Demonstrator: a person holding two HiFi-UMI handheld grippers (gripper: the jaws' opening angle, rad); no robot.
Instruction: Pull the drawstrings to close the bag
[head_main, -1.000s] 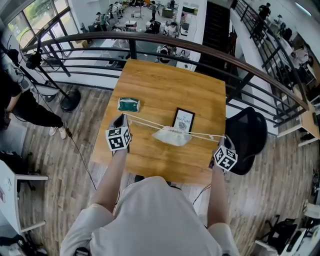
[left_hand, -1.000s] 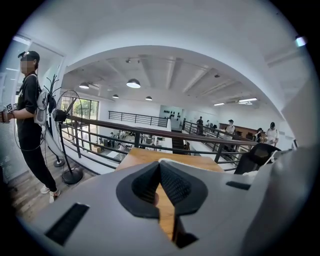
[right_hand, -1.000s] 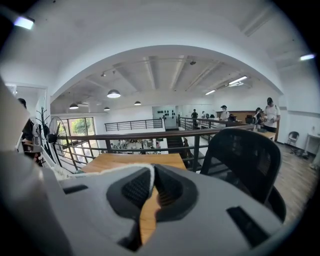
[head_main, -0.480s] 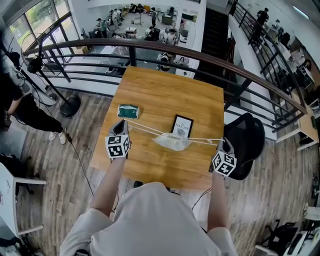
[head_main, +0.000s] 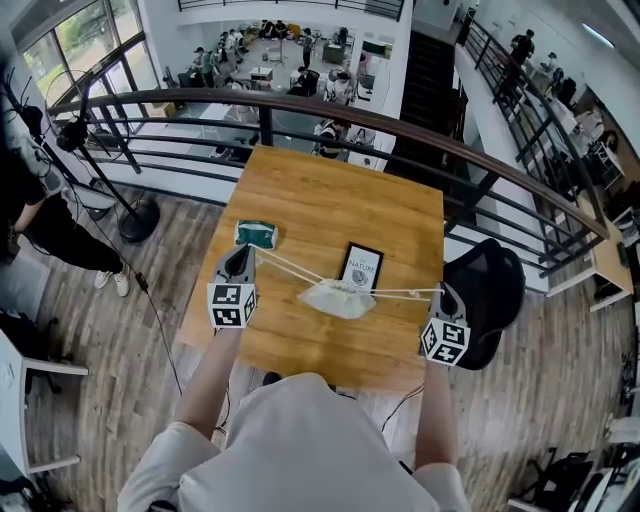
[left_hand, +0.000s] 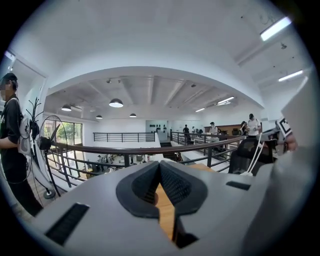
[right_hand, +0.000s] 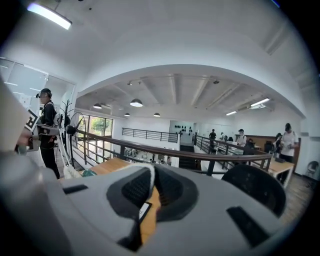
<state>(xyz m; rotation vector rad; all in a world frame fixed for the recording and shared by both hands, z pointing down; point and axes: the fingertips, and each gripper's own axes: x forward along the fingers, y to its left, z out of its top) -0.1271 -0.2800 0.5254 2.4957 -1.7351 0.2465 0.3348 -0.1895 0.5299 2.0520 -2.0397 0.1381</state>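
Note:
A small white drawstring bag (head_main: 337, 297) hangs over the wooden table (head_main: 330, 205), its mouth bunched. Two white cords (head_main: 285, 268) run from it to my left gripper (head_main: 240, 256), which is shut on their end. The cords on the other side (head_main: 405, 294) lead to my right gripper (head_main: 446, 293), also shut on them. In the right gripper view a white cord (right_hand: 148, 172) lies pinched between the closed pads. The left gripper view shows its jaws (left_hand: 160, 167) pressed together, with the cord hidden there. Far off at its right edge the cords (left_hand: 255, 156) slope down to the bag.
A teal pouch (head_main: 256, 233) lies near the left gripper. A black-framed card (head_main: 360, 266) sits behind the bag. A black chair (head_main: 490, 290) stands off the table's right edge. A curved railing (head_main: 300, 100) runs behind the table. A person and a stand (head_main: 100, 170) are at left.
Both grippers have risen, keeping hold of the cords. The bag has come up with them and hangs between the taut cords.

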